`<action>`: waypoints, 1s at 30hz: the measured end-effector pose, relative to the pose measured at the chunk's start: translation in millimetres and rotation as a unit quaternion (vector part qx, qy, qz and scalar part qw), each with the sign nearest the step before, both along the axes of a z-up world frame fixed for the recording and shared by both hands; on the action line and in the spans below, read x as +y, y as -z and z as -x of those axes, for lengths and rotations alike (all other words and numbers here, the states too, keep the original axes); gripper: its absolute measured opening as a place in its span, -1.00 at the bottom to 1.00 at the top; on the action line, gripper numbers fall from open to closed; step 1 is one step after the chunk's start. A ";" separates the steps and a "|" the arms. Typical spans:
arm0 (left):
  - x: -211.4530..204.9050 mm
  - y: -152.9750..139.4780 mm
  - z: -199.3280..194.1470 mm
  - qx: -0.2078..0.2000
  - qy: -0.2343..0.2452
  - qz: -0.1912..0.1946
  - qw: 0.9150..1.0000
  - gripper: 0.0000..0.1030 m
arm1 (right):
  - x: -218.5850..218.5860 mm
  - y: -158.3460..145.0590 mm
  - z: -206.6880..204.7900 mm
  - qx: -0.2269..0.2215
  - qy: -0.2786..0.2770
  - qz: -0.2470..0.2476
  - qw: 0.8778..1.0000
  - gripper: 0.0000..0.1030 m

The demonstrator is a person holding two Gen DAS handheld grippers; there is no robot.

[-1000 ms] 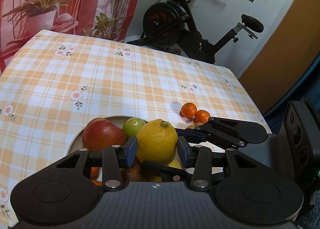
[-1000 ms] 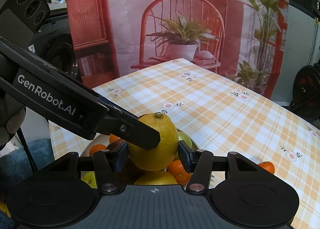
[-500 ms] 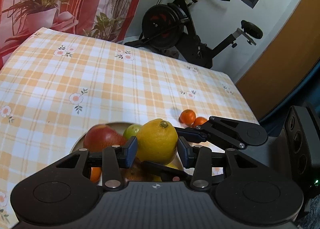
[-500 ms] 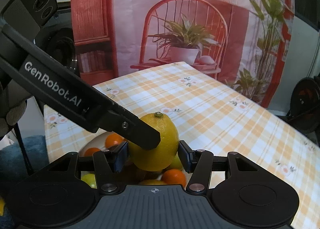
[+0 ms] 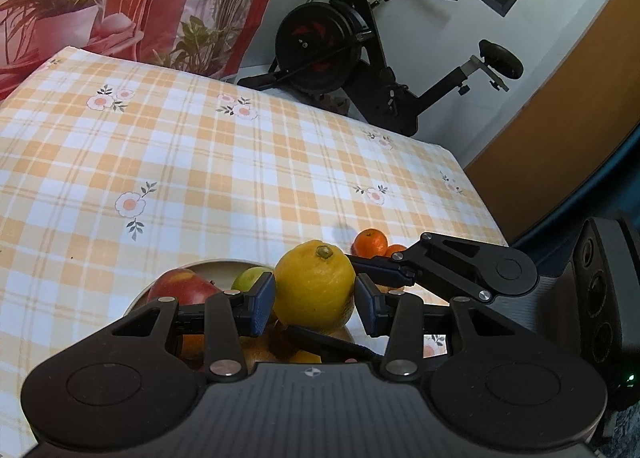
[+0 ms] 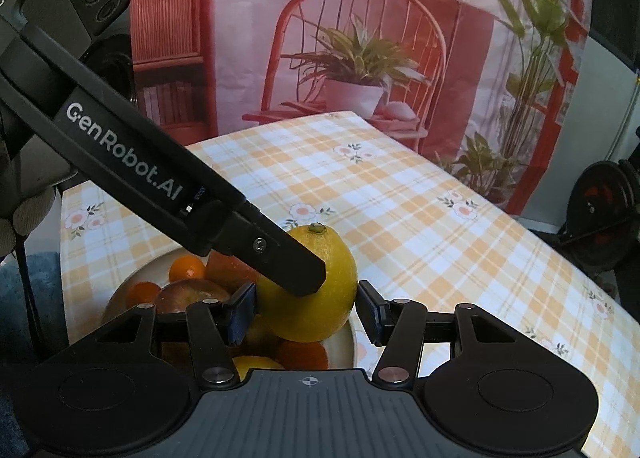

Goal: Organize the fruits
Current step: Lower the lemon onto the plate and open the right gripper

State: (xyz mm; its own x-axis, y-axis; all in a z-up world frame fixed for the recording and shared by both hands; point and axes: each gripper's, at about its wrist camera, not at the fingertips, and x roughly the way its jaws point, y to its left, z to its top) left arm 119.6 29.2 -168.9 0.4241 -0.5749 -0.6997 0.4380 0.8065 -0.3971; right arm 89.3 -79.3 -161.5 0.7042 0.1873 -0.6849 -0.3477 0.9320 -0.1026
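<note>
Left tongs: the left gripper [image 5: 315, 304] pinches the lemon [image 5: 316, 290], one blue pad at each flank, low centre of the left wrist view
Right tongs: the right gripper [image 6: 306, 310] is closed on the same lemon from the crossing direction; its pads sit at the skin, and I cannot tell which pair bears the weight
Lemon: held clear above the bowl [image 5: 208, 262], stem end up, long axis upright
Key relation: the fruit sits dead centre in both pairs, so neither hand is nearer; one pair must let go before the other can carry it anywhere
Below: red apple [image 5: 180, 288] and green lime [image 5: 250, 278] in the bowl, with oranges under them
Further out: two mandarins [image 5: 371, 242] lie loose on the checked tablecloth [image 5: 200, 161], just right of centre, near the far side of the bowl
</note>
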 end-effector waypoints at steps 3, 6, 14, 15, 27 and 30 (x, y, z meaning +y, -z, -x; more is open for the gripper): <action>3.8 1.7 2.5 0.004 0.001 -0.004 1.000 -0.11 | 3.2 3.1 0.5 0.009 -0.010 0.000 1.000 -0.03; 9.4 2.7 4.4 0.005 -0.006 -0.005 1.000 -0.13 | 10.5 6.5 1.0 0.025 -0.028 0.009 0.999 -0.03; 26.5 -6.3 11.2 -0.016 -0.036 -0.012 0.999 -0.13 | 15.4 3.5 -0.6 0.031 -0.036 0.024 0.999 -0.01; 27.6 -7.5 12.1 -0.020 -0.039 -0.017 0.999 -0.13 | 15.4 2.7 0.0 0.031 -0.035 0.022 0.999 -0.01; 36.6 -15.4 23.0 -0.053 -0.077 -0.056 0.994 -0.11 | 10.4 -0.5 5.4 0.019 -0.018 -0.001 1.000 0.00; 38.2 -16.7 23.5 -0.059 -0.087 -0.064 0.992 -0.10 | 7.0 -2.4 9.1 0.013 -0.010 -0.013 1.000 0.00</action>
